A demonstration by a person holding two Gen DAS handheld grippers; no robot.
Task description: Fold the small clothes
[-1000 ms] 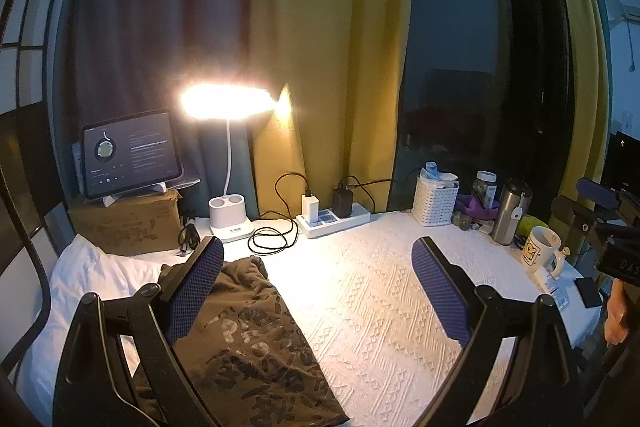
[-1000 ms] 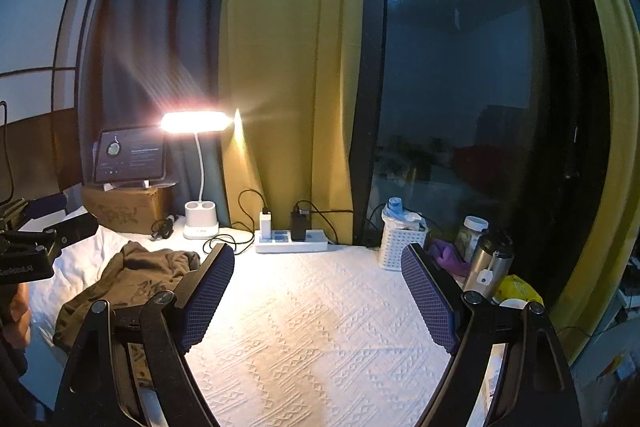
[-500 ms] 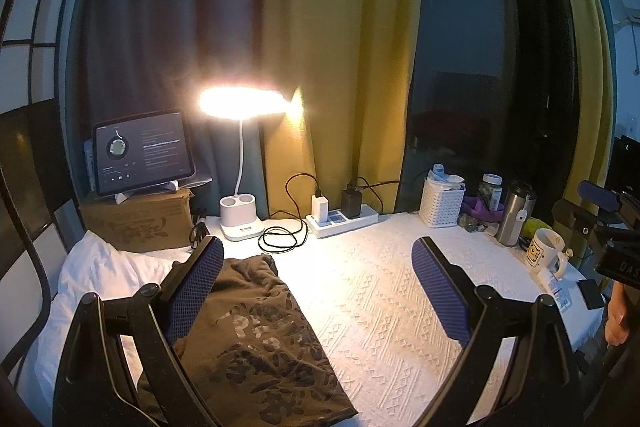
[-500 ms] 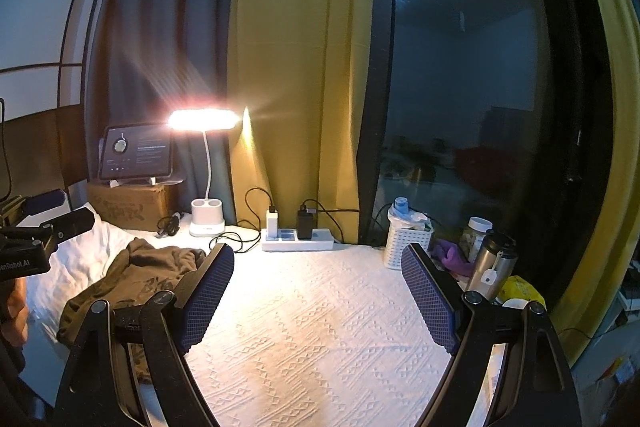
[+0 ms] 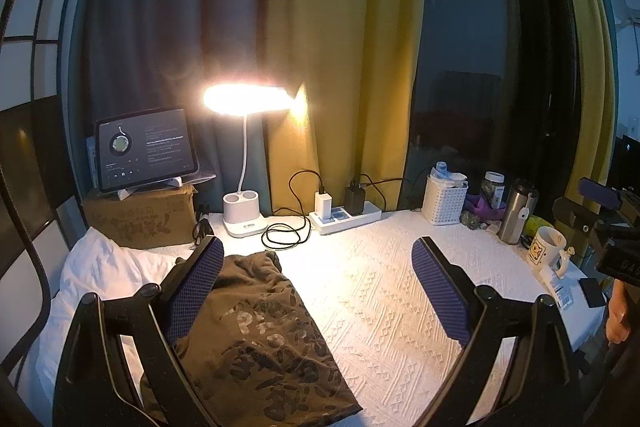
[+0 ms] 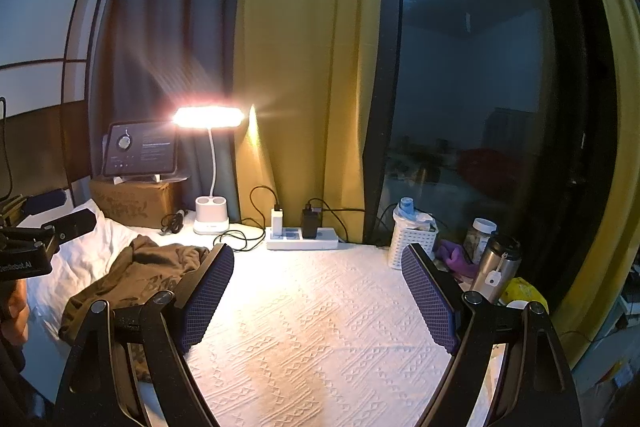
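Olive-brown printed garment (image 5: pixel 256 331), rumpled, unfolded, lying flat on table's left.

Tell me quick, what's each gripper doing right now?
Left gripper: open, holding nothing, above the brown shirt.
Right gripper: open, holding nothing.

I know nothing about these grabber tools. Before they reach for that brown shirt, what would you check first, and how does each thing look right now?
1. Left gripper open and holding nothing: ok.
2. Right gripper open and holding nothing: ok.
3. Brown shirt within easy reach: ok, it lies just below the left gripper.
4. Shirt spread flat for folding: not ok, it is rumpled and partly on the white pillow.
5. Bare folding space on the white textured cloth: ok.
6. Black cable clear of the shirt: cannot tell, its coil lies close to the shirt's far edge.
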